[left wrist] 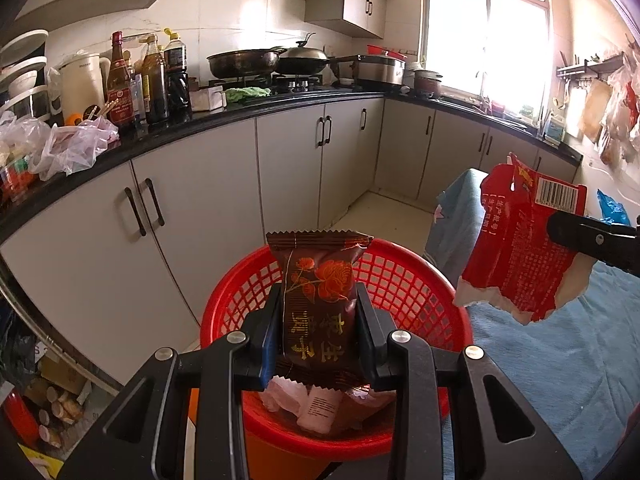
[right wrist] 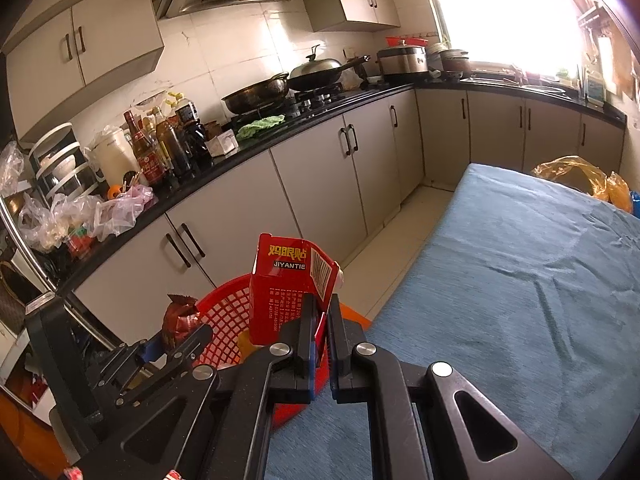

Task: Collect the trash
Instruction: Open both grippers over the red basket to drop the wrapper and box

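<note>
Red basket [left wrist: 416,280] beside table edge [right wrist: 400,300]

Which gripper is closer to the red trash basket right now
Left. The left gripper holds a brown snack wrapper directly over the red basket; the right gripper, holding red packaging, sits beside its rim.

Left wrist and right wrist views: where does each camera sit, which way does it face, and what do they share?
Left wrist: on the left gripper, looking down over its brown snack packet into the red basket; right gripper's finger enters from the right.
Right wrist: on the right gripper, clamping the red wrapper, facing counter and blue cloth; left gripper at lower left.
Shared: basket, both pieces of trash, stove counter.
</note>
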`<state>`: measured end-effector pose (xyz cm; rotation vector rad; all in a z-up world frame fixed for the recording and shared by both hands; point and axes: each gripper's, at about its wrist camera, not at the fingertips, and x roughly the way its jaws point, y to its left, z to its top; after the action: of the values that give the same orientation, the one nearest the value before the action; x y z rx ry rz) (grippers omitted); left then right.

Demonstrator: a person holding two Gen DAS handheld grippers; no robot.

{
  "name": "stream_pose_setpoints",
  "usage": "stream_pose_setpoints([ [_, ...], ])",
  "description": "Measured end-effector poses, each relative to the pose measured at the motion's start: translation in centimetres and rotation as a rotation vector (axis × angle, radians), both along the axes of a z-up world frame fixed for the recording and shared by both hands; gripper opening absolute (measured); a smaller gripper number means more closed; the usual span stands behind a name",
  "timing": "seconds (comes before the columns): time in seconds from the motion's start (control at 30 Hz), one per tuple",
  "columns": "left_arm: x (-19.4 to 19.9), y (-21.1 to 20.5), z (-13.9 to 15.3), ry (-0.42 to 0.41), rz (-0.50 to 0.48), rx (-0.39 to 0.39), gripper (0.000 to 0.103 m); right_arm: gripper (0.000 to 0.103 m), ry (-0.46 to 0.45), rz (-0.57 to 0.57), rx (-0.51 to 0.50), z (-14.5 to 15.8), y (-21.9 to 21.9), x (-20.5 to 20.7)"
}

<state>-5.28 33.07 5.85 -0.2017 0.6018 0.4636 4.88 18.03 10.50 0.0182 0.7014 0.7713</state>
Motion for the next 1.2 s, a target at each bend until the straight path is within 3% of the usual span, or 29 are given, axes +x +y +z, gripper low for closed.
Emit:
stream_pose_setpoints([
  [0.73, 0.0, 0.9, -0.7, 0.018, 0.032, -0.018, 0.032, 0.008, 0.002, 0.004, -0.056, -1.2, 4.3, 1.6],
  [0.8, 0.0, 0.9, -0.7, 0.019, 0.037, -0.017, 0.032, 0.015, 0.017, 0.022, -0.058, -1.4, 4.5, 1.7],
  [0.87, -0.1, 1.0, -0.6, 0.018, 0.042, -0.018, 0.034, 0.04, 0.031, 0.033, -0.056, -1.5, 4.4, 1.7],
  [0.9, -0.1, 1.0, -0.6, 0.019, 0.041, -0.021, 0.038, 0.042, 0.025, 0.028, -0.048, -1.3, 4.2, 1.6],
  [0.93, 0.0, 1.1, -0.6, 0.024, 0.04, -0.025, 0.051, 0.042, 0.016, 0.029, -0.045, -1.1, 4.0, 1.4],
  [0.97, -0.1, 1.1, -0.6, 0.023, 0.045, -0.027, 0.057, 0.042, 0.008, 0.03, -0.047, -0.9, 3.8, 1.3],
  [1.03, -0.3, 1.0, -0.4, 0.012, 0.052, -0.014, 0.061, 0.044, -0.007, 0.017, -0.041, -0.3, 3.2, 1.0],
  [1.1, -0.4, 0.8, -0.2, 0.007, 0.048, -0.003, 0.062, 0.055, -0.008, 0.004, -0.032, 0.1, 2.5, 0.8],
  [1.17, -0.3, 0.6, 0.0, 0.011, 0.044, -0.009, 0.073, 0.072, -0.013, -0.017, -0.035, 0.4, 1.9, 0.6],
  [1.2, -0.4, 0.5, 0.0, 0.009, 0.045, -0.01, 0.081, 0.074, -0.024, -0.031, -0.04, 0.5, 1.5, 0.4],
])
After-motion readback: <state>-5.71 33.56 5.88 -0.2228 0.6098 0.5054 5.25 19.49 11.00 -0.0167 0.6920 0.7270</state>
